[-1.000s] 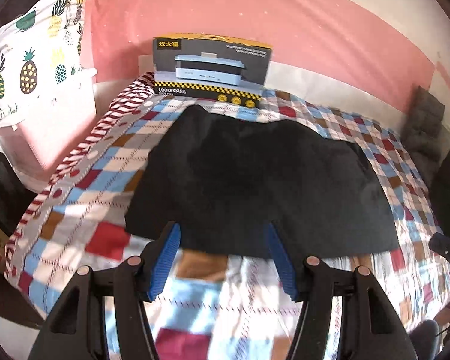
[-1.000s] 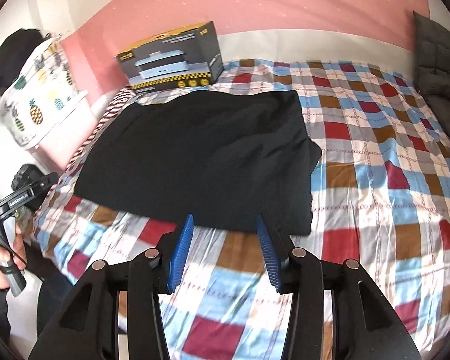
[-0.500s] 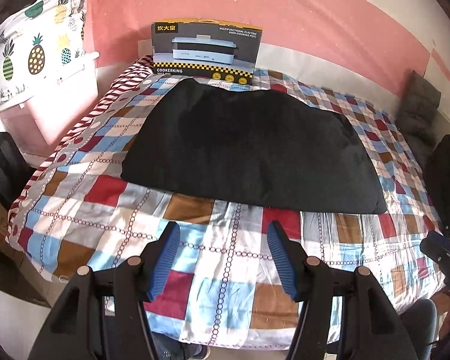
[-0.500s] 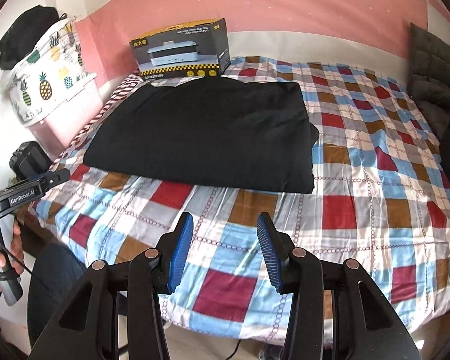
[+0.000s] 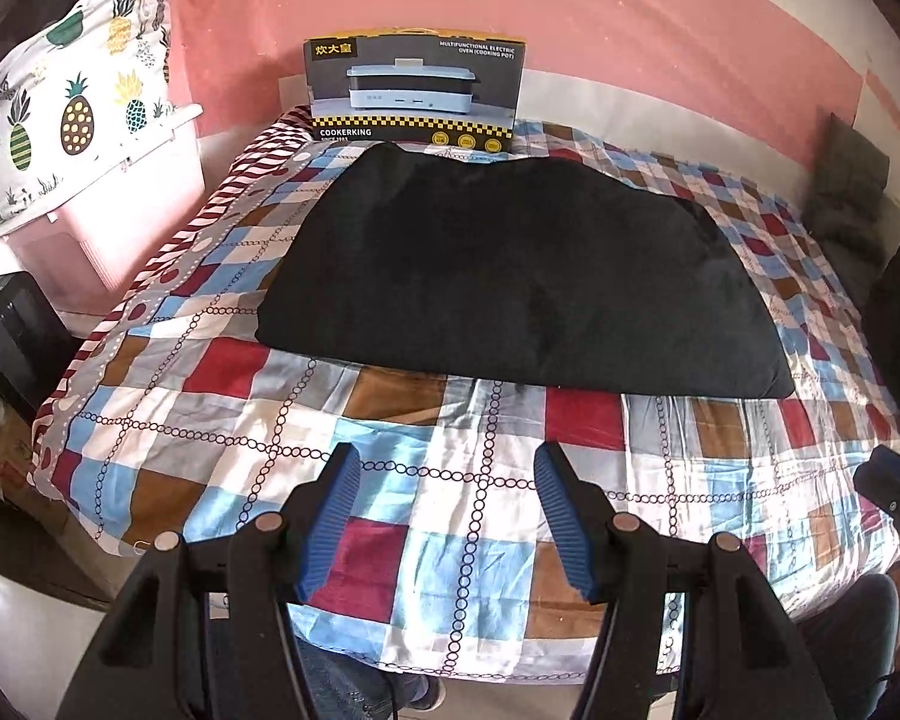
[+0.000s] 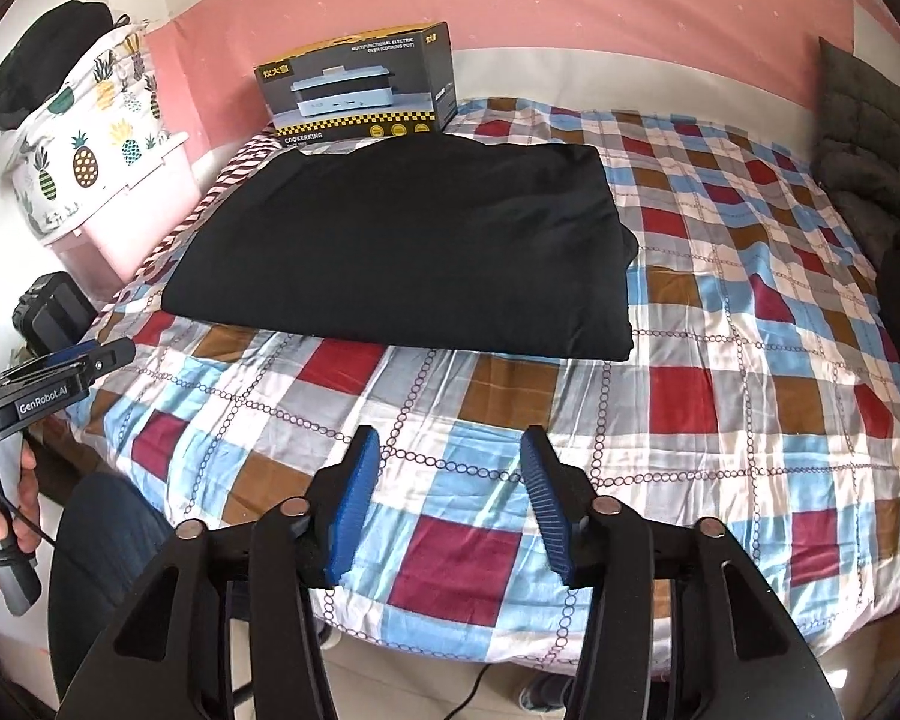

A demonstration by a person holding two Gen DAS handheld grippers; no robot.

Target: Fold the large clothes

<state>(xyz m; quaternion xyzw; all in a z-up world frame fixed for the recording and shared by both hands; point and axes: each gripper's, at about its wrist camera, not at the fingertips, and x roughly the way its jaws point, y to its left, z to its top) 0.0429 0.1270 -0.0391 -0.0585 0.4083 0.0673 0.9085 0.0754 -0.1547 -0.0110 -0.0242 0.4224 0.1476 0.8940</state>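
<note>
A black garment (image 5: 522, 276) (image 6: 408, 252) lies folded into a flat rectangle on the checked bedspread (image 5: 390, 456) (image 6: 720, 372). My left gripper (image 5: 447, 468) hovers open above the bed's near edge, well short of the garment, nothing between its blue pads. My right gripper (image 6: 450, 450) also hangs over the near edge with its jaws opening and nothing between them. In the right wrist view the left gripper (image 6: 48, 378) shows at the left edge, held by a person's hand (image 6: 6, 516).
A cooking-pot box (image 5: 414, 96) (image 6: 360, 84) stands at the head of the bed against the pink wall. A pineapple-print bundle (image 5: 60, 102) rests on a pink bin at left. Grey cushions (image 6: 864, 138) lie at far right. A dark device (image 5: 12, 336) sits beside the bed.
Both grippers have drawn back from the garment's near edge toward the foot of the bed, so more bedspread shows. The right gripper's jaws stand a little wider.
</note>
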